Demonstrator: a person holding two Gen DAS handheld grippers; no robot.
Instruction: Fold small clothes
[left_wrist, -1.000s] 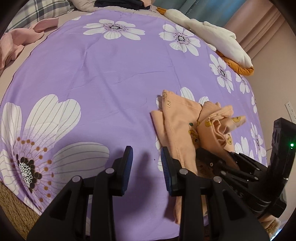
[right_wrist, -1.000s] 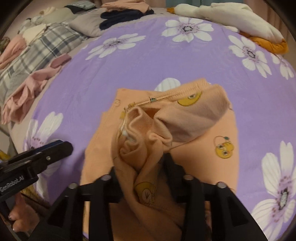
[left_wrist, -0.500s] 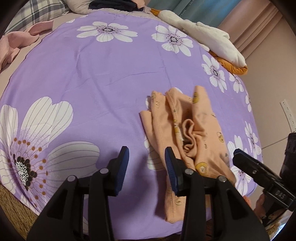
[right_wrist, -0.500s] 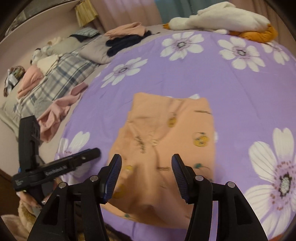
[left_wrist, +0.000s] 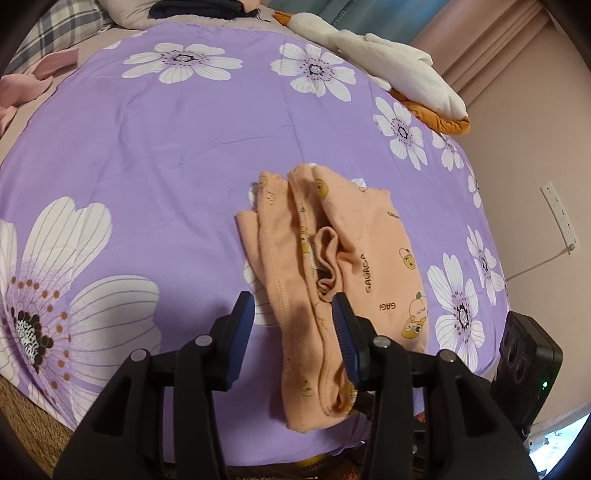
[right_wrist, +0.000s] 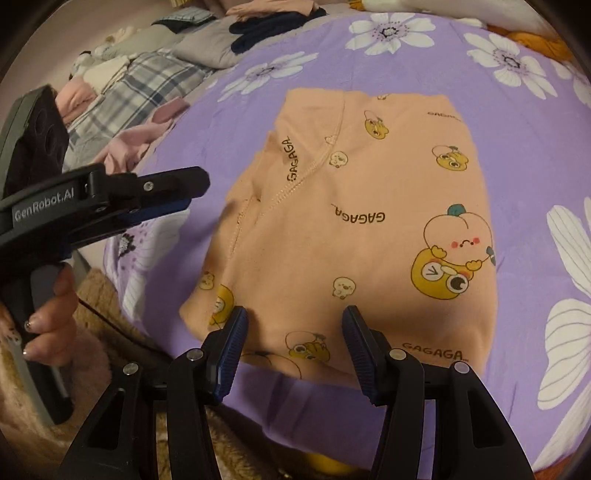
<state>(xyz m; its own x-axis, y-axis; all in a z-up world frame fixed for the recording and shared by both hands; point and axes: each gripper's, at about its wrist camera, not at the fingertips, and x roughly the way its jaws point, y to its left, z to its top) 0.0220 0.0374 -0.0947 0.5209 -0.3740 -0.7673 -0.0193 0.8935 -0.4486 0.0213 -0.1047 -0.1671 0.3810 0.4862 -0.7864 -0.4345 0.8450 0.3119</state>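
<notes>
Both jaws now released: the peach garment (right_wrist: 354, 229), earlier clenched, lies folded on the bedsheet (left_wrist: 155, 140).

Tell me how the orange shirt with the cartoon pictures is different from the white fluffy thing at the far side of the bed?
The orange shirt is folded flat, near the grippers; the white fluffy thing is a loose heap at the far edge. The orange shirt has cartoon prints and "GAGAGA" lettering; the white fluffy thing looks plain. The shirt lies straight on the purple flowered sheet, while the white thing sits on something orange-brown. Both are soft cloth on the bed.
</notes>
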